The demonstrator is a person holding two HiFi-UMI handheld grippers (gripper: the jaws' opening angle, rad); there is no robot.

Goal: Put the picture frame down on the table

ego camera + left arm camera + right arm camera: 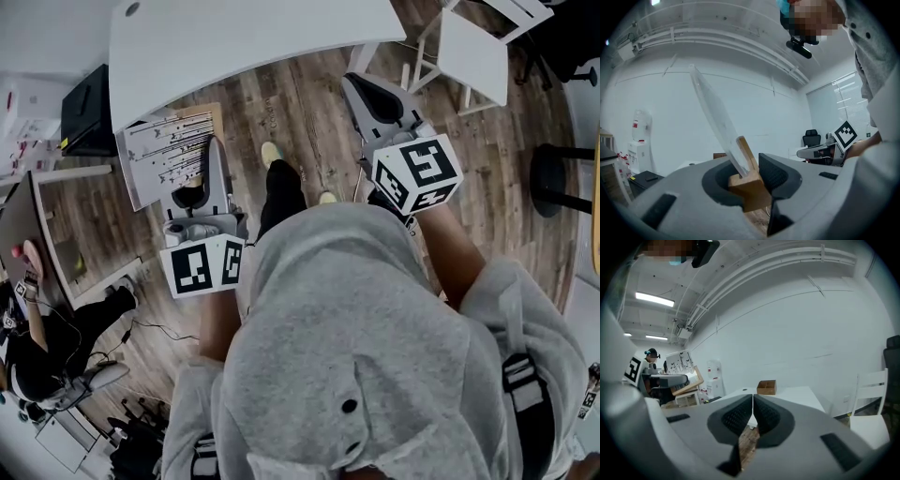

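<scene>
Wood-edged picture frame held at 10 o'clock, near the curved white worktop
Left gripper fingers clamp its pale wooden rail, pointing slightly downward; right gripper ribbed fingers are pressed together, empty.

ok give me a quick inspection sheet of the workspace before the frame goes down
surface: white table, straight ahead
job's things: picture frame held in the air, tilted, not yet on the table
clutter: small wooden box on a white tabletop; black box left of the table
grippers: left gripper shut on a wooden corner of the picture frame; right gripper shut, nothing between its jaws
cables: thin cable on the floor, lower left
surroundings: wood floor, stool, white chair, seated person at the left
</scene>
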